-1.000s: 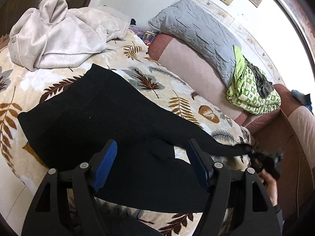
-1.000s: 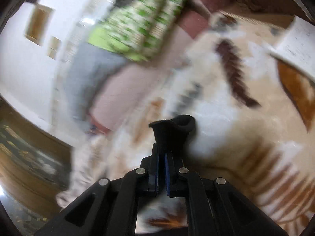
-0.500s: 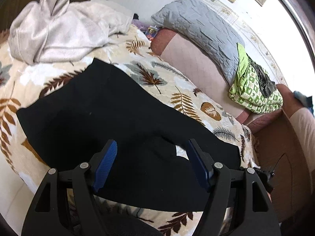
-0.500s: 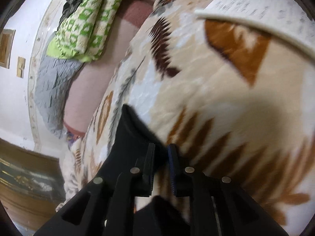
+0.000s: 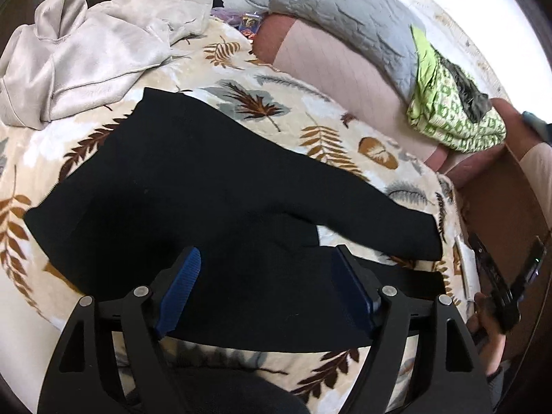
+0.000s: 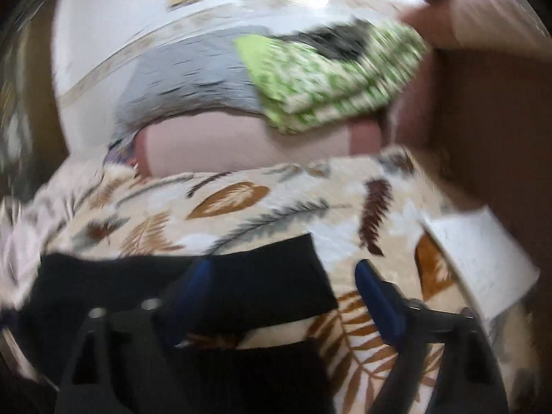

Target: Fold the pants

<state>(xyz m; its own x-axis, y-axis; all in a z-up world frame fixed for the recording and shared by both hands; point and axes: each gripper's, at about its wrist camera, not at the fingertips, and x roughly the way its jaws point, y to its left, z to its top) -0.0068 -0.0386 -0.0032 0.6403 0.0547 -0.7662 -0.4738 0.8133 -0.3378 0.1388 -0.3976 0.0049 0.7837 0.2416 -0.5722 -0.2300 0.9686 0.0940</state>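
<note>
Black pants (image 5: 207, 189) lie spread on the leaf-print bedspread (image 5: 310, 138), with one leg stretched to the right. My left gripper (image 5: 265, 255) hovers over the pants' near part, its jaws opening wider, and its blue pads (image 5: 179, 283) touch no cloth. In the blurred right wrist view, the leg's end (image 6: 262, 283) lies flat on the bed. My right gripper (image 6: 283, 269) is above it with jaws opening wide and not pressing on the cloth. A person's hand (image 5: 483, 314) shows at the right edge of the left wrist view.
A beige hoodie (image 5: 76, 51) is heaped at the back left. A grey pillow (image 5: 345, 17) and a green patterned cloth (image 5: 448, 114) rest on a pink bolster (image 5: 327, 69). A white sheet (image 6: 483, 262) lies at the bed's right edge, beside a brown board (image 5: 500, 200).
My right gripper let go of the leg's end, opened wide, rolled and pulled back upward. The leg now lies flat on the bed. The left gripper stayed over the pants.
</note>
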